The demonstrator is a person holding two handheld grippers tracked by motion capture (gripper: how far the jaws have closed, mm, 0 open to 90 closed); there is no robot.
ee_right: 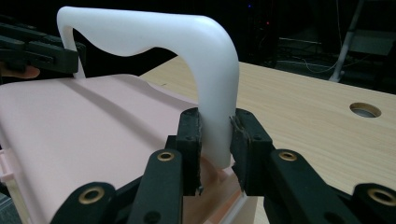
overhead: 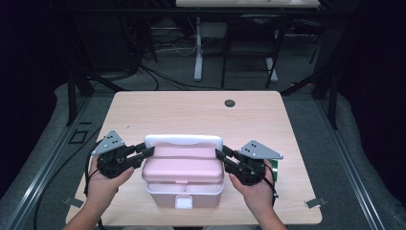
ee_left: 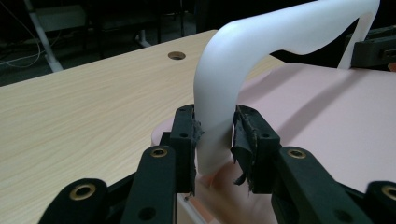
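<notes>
A pink box (overhead: 184, 167) with a white base and a front latch (overhead: 184, 201) stands near the front of the table. Its white carrying handle (overhead: 183, 140) stands upright over the lid. My left gripper (overhead: 149, 151) has both pads against the handle's left leg (ee_left: 217, 107), low by the lid (ee_left: 327, 121). My right gripper (overhead: 220, 154) is shut on the handle's right leg (ee_right: 215, 93) in the same way. Each gripper view shows the other gripper across the lid, the right one (ee_left: 373, 51) and the left one (ee_right: 37, 51).
The light wooden table (overhead: 191, 110) has a round cable hole (overhead: 230, 103) near its far edge. A small green thing (overhead: 274, 168) lies just behind my right hand. Desk legs, chairs and cables stand on the floor beyond the table.
</notes>
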